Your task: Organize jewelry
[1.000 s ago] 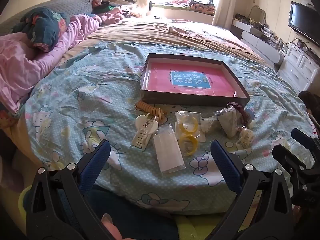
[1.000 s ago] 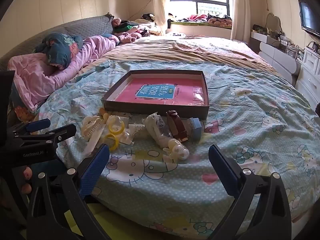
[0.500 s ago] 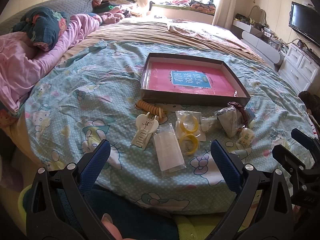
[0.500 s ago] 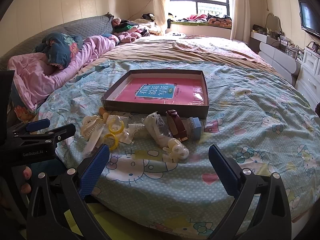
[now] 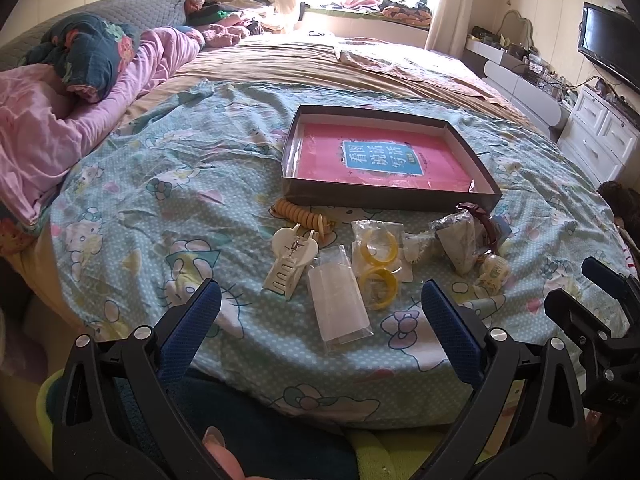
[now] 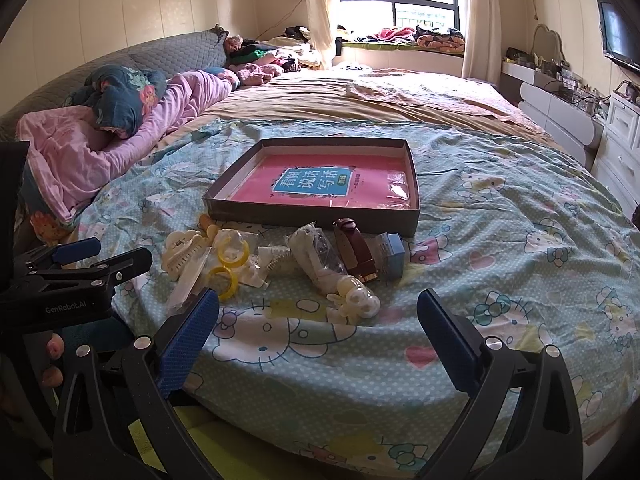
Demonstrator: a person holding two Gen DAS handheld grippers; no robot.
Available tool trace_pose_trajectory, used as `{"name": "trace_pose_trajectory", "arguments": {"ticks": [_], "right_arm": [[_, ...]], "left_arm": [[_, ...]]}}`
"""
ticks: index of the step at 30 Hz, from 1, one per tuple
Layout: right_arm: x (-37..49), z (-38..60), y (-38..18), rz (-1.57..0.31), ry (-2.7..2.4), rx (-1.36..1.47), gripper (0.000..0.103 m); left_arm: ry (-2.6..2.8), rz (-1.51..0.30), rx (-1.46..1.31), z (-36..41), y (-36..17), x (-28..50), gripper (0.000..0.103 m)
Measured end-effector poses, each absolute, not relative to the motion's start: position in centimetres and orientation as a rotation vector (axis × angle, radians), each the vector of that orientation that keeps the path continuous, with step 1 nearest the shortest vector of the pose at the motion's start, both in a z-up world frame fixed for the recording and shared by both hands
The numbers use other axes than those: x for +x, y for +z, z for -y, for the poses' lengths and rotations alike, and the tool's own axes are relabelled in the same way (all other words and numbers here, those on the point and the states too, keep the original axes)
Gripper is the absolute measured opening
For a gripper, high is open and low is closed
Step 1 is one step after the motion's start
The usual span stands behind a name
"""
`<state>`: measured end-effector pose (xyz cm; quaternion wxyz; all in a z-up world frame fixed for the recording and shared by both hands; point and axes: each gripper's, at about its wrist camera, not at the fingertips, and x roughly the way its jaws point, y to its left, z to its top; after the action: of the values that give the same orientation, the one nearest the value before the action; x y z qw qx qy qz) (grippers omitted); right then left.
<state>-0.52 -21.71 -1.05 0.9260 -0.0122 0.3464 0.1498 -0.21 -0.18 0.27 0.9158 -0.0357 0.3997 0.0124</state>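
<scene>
A shallow dark box [image 5: 390,196] [image 6: 316,216] with a pink book inside lies on the bed. In front of it lie loose pieces: a cream hair claw [image 5: 290,258] [image 6: 182,250], a yellow coil tie [image 5: 300,214], two yellow bangles in a bag [image 5: 376,264] [image 6: 228,264], a clear bag [image 5: 340,306], a brown watch [image 5: 482,220] [image 6: 356,250], a small blue box [image 6: 392,254] and a cream charm [image 5: 494,272] [image 6: 358,298]. My left gripper [image 5: 320,314] is open and empty, just short of the clear bag. My right gripper [image 6: 318,322] is open and empty, near the charm.
The bed has a light blue cartoon-print cover [image 5: 168,208] [image 6: 520,264]. Pink and dark bedding [image 5: 60,92] is piled at the left. White drawers [image 5: 600,136] and a TV [image 5: 612,44] stand at the right. The bed's front edge runs just ahead of both grippers.
The left wrist view has shifted slightly; the items on the bed have not moved. Both grippers stay open.
</scene>
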Motion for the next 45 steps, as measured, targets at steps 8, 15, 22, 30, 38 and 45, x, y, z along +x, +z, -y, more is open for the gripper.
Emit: {"name": "trace_pose_trajectory", "arguments": {"ticks": [8, 15, 22, 30, 38, 45], "right_arm": [[-0.4, 21.7, -1.1, -0.709, 0.312, -0.023, 0.099], [-0.8, 21.5, -1.0, -0.709, 0.322, -0.02, 0.099], [-0.5, 21.3, -1.1, -0.708, 0.329, -0.021, 0.099], [1.9, 22.8, -1.6, -0.716, 0.301, -0.013, 0.099], [4.7, 24.9, -2.4, -0.73, 0.259, 0.015, 0.099], [6.5, 26.2, -3.5, -0.746, 0.232, 0.033, 0.099]], "left_arm": [[0.026, -0.824, -0.075, 0.1, 0.2, -0.2, 0.094], [0.027, -0.824, -0.072, 0.2, 0.6, -0.1, 0.094], [0.036, -0.837, -0.077, -0.2, -0.1, 0.1, 0.094], [0.074, -0.879, -0.107, -2.7, -1.8, 1.0, 0.094], [0.113, -0.951, -0.155, -5.1, -3.6, 2.4, 0.094], [0.08, -0.985, -0.208, -7.0, -5.3, 4.5, 0.094]]}}
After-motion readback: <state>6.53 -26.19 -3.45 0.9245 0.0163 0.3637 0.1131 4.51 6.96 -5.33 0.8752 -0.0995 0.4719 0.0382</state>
